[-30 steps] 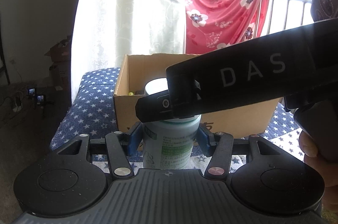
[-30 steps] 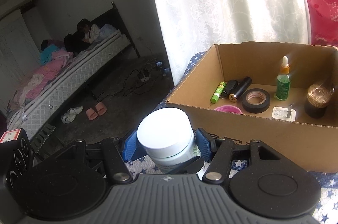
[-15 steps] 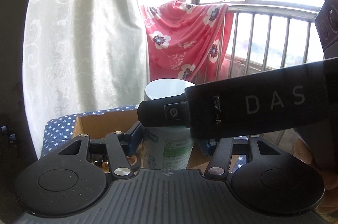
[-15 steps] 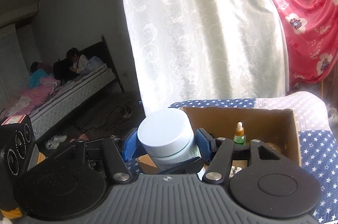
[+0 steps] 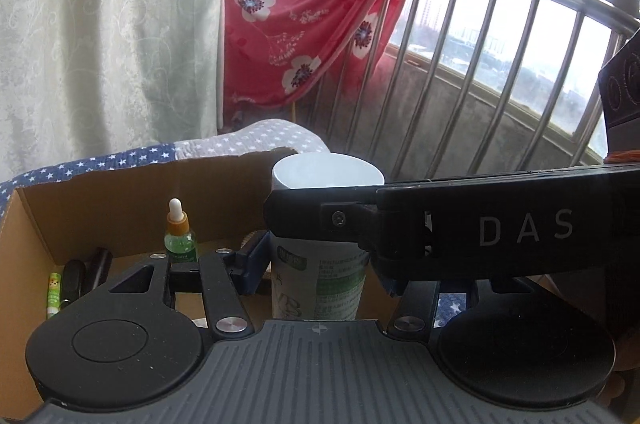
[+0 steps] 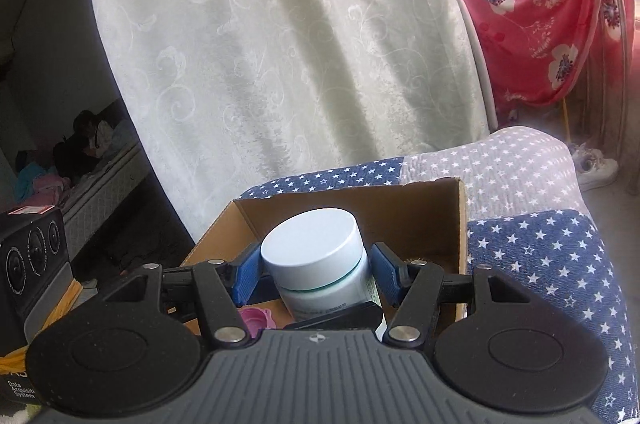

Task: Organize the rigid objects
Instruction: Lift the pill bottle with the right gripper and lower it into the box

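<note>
Where curtain [image 6: 280,44] hangs, star-print cloth [image 6: 540,244] under cardboard box [image 5: 120,200].

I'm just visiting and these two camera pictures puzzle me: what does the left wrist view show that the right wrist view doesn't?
Only the left wrist view shows the dropper bottle standing in the box, a small green tube beside dark items, the metal railing, and the other tool's black arm crossing the white bottle.

Only the right wrist view shows a pink item in the box and a bed in the dim room.

Both show the white bottle between a tool's fingers, the cardboard box, the curtain and the red flowered cloth.
</note>
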A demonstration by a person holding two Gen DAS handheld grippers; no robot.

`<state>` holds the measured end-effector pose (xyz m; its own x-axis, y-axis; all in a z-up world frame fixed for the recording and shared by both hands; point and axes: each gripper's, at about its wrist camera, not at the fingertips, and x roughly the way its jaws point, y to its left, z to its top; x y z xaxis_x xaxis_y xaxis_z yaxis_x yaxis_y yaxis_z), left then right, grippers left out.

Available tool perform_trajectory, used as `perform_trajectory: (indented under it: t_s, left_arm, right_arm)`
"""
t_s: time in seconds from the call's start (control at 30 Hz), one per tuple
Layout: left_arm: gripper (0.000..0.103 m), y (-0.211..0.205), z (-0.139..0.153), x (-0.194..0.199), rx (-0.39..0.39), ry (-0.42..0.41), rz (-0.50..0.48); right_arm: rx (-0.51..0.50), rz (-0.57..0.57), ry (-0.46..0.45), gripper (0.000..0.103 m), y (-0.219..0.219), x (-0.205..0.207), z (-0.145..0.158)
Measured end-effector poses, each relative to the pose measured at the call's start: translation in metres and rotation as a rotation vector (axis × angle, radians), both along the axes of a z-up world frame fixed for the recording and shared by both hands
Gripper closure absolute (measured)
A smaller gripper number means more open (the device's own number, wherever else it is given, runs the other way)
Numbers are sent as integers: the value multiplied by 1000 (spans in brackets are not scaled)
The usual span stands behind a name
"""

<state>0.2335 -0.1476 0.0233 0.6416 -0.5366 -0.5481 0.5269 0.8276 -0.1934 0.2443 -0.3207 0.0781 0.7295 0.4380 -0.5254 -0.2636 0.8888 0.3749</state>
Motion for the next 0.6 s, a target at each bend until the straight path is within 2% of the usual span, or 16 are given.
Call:
perform_trajectory:
  t_s: [0.33, 0.4, 0.47, 0.6]
  left_arm:
    - [44, -10, -24, 13, 50, 110, -24]
    - [43, -11, -28, 14, 54, 124, -24]
    - [35, -10, -29, 15, 44, 135, -27]
    - [34, -8, -28, 12, 50, 130, -19]
  right_arm:
    - [-20, 19, 73, 43, -10, 13, -39]
    - [-45, 26, 69, 43, -6, 12, -40]
    - [-69, 28, 63, 43, -2, 10, -40]
    - [-91, 26, 46, 43, 0, 6, -36]
